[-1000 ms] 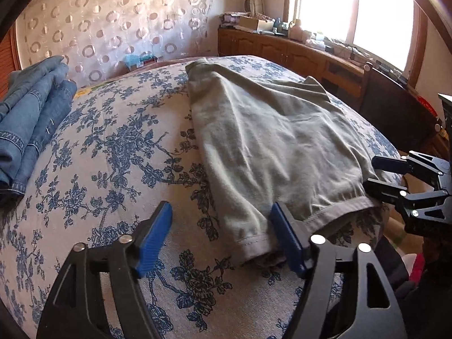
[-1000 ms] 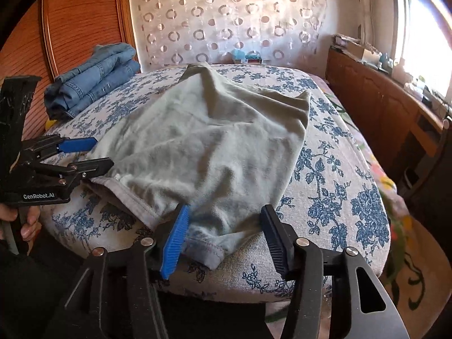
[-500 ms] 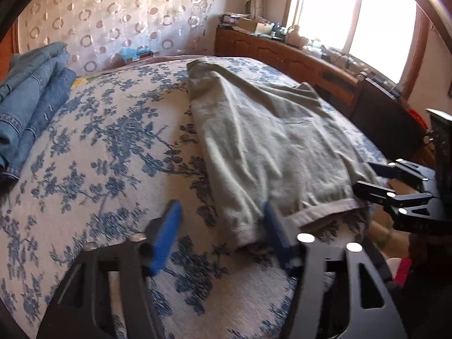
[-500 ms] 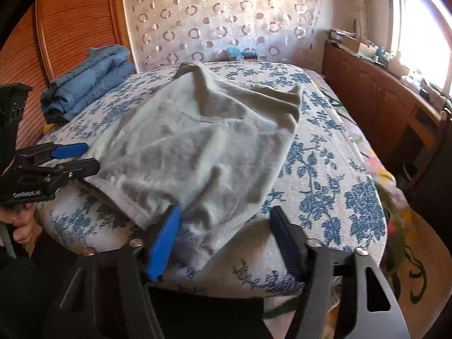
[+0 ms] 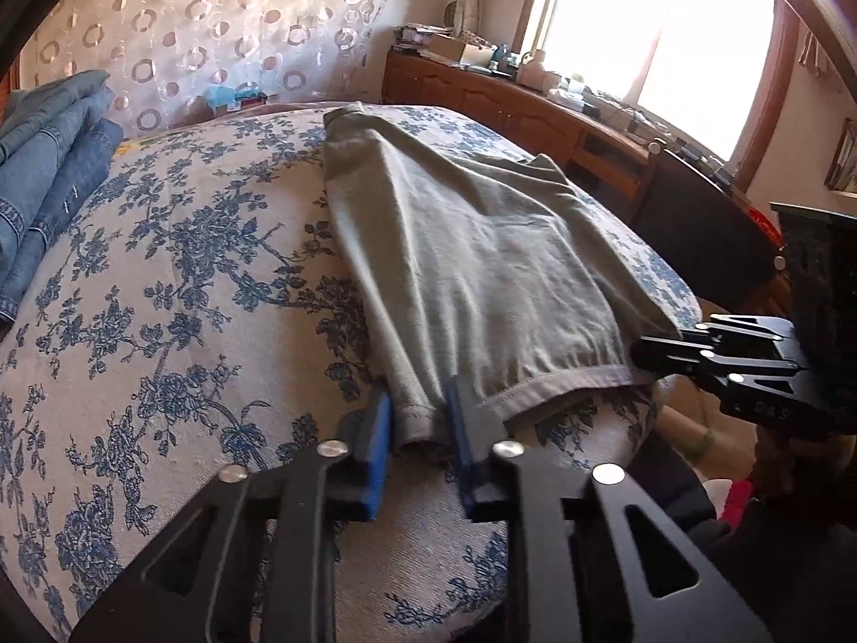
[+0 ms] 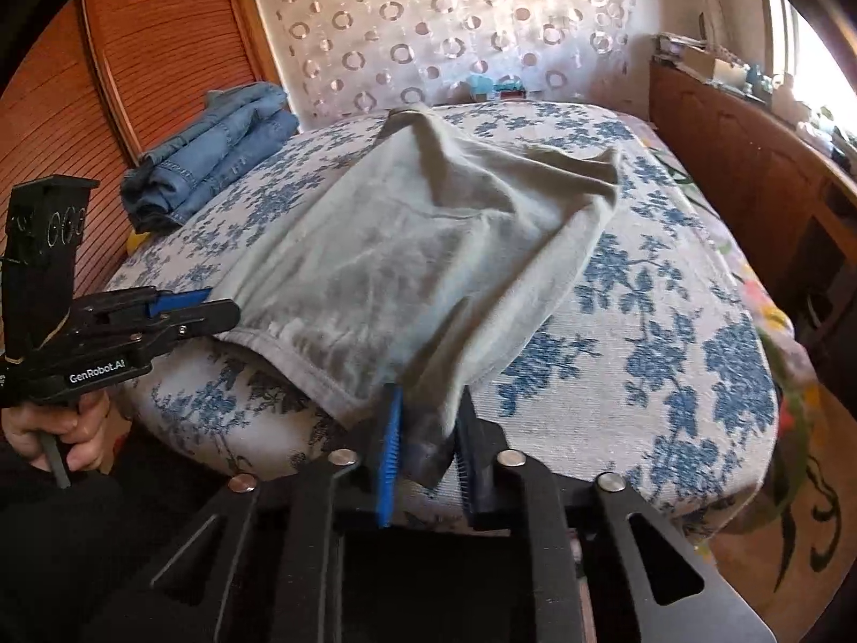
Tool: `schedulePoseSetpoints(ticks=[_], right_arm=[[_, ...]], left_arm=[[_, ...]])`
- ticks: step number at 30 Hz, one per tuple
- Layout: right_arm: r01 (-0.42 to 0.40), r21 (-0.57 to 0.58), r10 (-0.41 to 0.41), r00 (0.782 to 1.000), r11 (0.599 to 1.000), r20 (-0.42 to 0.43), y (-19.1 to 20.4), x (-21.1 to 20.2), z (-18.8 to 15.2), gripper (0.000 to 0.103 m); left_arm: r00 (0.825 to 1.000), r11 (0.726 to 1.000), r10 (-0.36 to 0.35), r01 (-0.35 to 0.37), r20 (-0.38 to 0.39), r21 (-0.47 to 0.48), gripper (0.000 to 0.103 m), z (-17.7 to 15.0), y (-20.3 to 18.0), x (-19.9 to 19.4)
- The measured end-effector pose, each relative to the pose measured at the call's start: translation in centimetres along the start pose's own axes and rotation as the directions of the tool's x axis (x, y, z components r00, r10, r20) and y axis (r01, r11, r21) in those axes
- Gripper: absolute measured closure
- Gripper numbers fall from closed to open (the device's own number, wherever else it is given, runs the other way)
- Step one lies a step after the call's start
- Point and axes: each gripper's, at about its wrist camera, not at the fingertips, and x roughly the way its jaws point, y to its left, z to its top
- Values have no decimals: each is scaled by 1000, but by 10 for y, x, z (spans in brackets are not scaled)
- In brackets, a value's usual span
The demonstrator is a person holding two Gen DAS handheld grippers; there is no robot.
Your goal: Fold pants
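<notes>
Both sets of jaws have just been closing, and now the left gripper point(image 5: 418, 428) and right gripper point(image 6: 426, 436) each pinch a near corner of the grey-green pants point(image 5: 482, 268) spread on the floral bed point(image 5: 177, 321), ready for folding.

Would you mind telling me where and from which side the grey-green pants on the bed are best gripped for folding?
Grip the grey-green pants at the two corners of the near hemmed edge, coming from the bed's near side: that hem overhangs the edge, so fingers slip around it. The left gripper and right gripper have just closed there, each pinching a corner.
</notes>
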Motion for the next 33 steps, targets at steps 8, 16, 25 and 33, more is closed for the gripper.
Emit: schedulePoseSetpoints(ticks=[8,16,25,33], right_arm=[[-96,-7,96,995,995,0,-7,-10,4,96],[-96,-10,97,992,995,85,-19,-28,22,96],[-31,16,27,982,999,185,-43,-31,62,97],[23,-10,-20,982,1000,185,-48,-10,91,97]], left_arm=[[1000,1000,-23,23,0,-4,96,-11,-3,-22],[999,999,-31,30,36,14,96,5,-8,-33],[995,996,-14,5,102,88,96,63,-12,-24],[996,993,15,-25,92,118,97,105,-4,0]])
